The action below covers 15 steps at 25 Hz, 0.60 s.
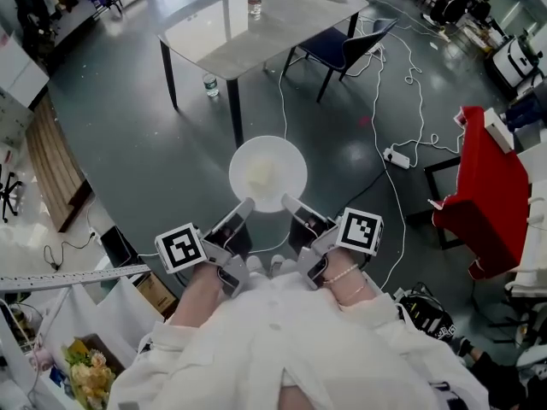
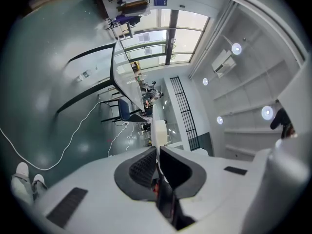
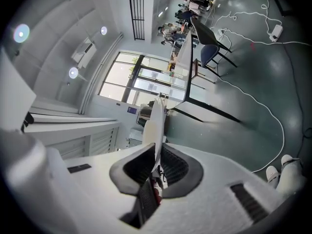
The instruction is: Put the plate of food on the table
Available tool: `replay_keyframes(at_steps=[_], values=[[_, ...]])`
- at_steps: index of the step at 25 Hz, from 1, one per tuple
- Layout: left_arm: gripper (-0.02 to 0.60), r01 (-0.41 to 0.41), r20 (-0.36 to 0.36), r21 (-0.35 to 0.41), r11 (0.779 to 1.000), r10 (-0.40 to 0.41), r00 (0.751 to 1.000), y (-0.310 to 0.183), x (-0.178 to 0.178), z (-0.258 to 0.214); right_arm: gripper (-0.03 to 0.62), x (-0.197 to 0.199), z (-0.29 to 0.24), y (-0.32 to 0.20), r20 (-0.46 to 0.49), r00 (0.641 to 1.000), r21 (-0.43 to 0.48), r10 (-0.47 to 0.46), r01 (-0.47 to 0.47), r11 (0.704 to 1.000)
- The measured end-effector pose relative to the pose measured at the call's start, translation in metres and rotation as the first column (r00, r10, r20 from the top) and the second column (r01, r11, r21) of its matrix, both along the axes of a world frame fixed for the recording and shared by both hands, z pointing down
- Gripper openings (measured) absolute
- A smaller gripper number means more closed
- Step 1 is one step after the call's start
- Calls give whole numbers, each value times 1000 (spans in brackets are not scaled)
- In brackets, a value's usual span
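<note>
Plate of food [image 1: 267, 173] was held aloft, with left gripper [image 1: 245, 205] and right gripper [image 1: 289, 202] each closed tight on its near rim. Table [image 1: 282, 20] stood well ahead, so placement was not yet done

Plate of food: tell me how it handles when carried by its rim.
The plate looks stiff: it sits level between rim pinches by the left gripper and right gripper. The smooth rim may slip. Its food could slide if tilted.

White plate [image 1: 291, 155], pale yellowish food [image 1: 261, 176]
</note>
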<state>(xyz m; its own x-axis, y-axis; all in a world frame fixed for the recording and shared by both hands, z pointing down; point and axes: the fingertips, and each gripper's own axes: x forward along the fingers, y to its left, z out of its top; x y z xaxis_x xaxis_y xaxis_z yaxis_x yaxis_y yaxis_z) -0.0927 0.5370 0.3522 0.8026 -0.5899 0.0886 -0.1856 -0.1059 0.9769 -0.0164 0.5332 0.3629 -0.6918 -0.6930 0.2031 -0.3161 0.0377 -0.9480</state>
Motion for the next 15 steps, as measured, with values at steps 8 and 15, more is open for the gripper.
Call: replay_keyframes(at_steps=[8,15], values=[[28,-37,-17,-35,999,37,999,-4,-26,7,14,-29,10,1,35,997,-36,67,-66,997],[28,-38,-18,-51,998,37,999,-24,-28,20,14,-28,21,-18,-7,998,-33,60,-60,998]])
